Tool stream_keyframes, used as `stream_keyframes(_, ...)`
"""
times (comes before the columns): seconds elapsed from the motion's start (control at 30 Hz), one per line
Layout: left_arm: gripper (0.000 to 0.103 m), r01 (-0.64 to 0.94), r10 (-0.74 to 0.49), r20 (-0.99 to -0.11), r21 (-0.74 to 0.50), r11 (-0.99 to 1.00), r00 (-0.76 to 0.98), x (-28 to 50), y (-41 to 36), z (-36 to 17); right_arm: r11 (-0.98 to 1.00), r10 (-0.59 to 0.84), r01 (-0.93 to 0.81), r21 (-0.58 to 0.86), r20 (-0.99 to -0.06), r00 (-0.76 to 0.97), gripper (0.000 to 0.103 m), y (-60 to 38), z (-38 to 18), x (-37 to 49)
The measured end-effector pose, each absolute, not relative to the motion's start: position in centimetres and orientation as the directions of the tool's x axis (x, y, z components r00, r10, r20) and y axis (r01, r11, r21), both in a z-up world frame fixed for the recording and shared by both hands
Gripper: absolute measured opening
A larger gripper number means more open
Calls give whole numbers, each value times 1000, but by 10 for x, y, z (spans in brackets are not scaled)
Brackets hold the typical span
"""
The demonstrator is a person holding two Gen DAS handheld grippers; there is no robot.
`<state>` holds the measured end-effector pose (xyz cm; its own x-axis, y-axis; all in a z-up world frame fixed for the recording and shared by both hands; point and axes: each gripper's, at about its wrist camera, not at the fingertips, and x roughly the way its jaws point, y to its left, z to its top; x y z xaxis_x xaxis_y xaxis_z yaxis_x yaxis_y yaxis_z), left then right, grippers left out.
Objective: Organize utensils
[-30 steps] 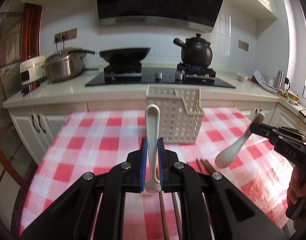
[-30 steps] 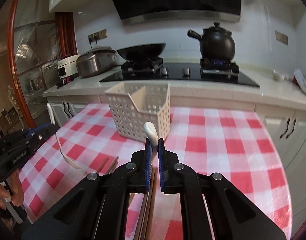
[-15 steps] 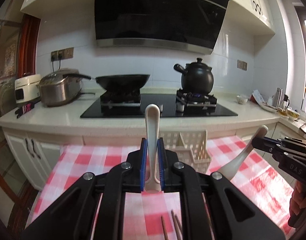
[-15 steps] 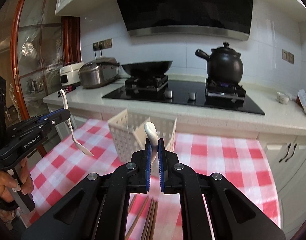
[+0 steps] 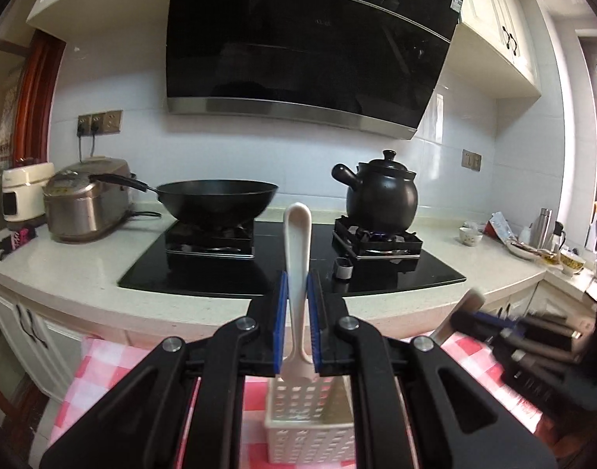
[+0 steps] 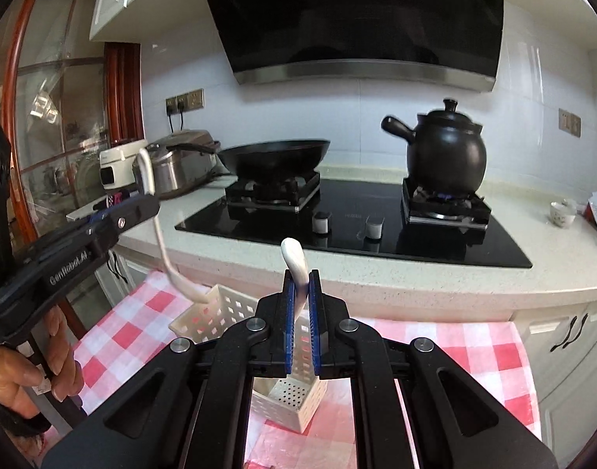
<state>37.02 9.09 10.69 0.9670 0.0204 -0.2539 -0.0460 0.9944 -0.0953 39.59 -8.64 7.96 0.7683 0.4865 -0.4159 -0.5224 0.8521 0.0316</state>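
My left gripper (image 5: 297, 324) is shut on a white spoon (image 5: 297, 258), handle up, bowl end just above the white perforated basket (image 5: 310, 434). In the right wrist view the left gripper (image 6: 142, 199) holds that spoon (image 6: 161, 242) with its bowl at the basket's rim (image 6: 197, 318). My right gripper (image 6: 301, 312) is shut on a second white spoon (image 6: 295, 260), held over the basket. The right gripper (image 5: 478, 318) shows blurred at the right of the left wrist view.
The basket stands on a red-and-white checked tablecloth (image 6: 454, 344). Behind it runs a counter with a black hob (image 6: 357, 226), a wok (image 5: 216, 199), a black clay pot (image 5: 380, 195) and a rice cooker (image 5: 83, 203). Bottles and bowls (image 5: 540, 238) stand far right.
Both grippers have risen and moved forward over the basket with their spoons. The basket is now right below both. The chopsticks on the cloth have dropped out of view.
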Motion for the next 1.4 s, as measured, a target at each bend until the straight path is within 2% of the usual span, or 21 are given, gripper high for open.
stream_keyframes(0.33,11,-47,1,-362,-119,992,932,400,100,43,843,469,-537,25,-524,711,8,-71,28,413)
stream_keyframes(0.53,27,-59,16,-369,-105,993,929,390,103,29,846,460,-533,26,-540,704,9,-68,22,413)
stream_keyframes(0.57,30,-64,22,-364,-106,992,931,385,104,29,846,461,-533,26,-539,705,10,-68,23,412)
stream_keyframes(0.7,32,-78,33,-356,-112,991,934,365,108,34,845,466,-535,25,-527,711,10,-72,32,400)
stream_keyframes(0.8,39,-90,45,-355,-112,990,934,346,108,39,844,469,-535,24,-517,716,11,-77,38,385)
stream_keyframes(0.9,40,-103,61,-348,-102,990,936,319,103,42,845,471,-535,19,-501,726,14,-86,43,365)
stream_keyframes(1.03,47,-119,80,-359,-88,989,930,276,94,35,847,475,-530,29,-489,732,14,-103,41,332)
stream_keyframes(1.13,51,-122,83,-382,-79,989,921,245,87,23,852,472,-522,40,-492,732,14,-117,30,308)
stream_keyframes(1.3,51,-138,70,-435,-128,982,898,207,85,-3,866,454,-496,55,-502,736,14,-136,4,275)
stream_keyframes(1.4,54,-147,79,-473,-109,983,877,199,81,-23,867,453,-493,77,-534,714,14,-140,-13,270)
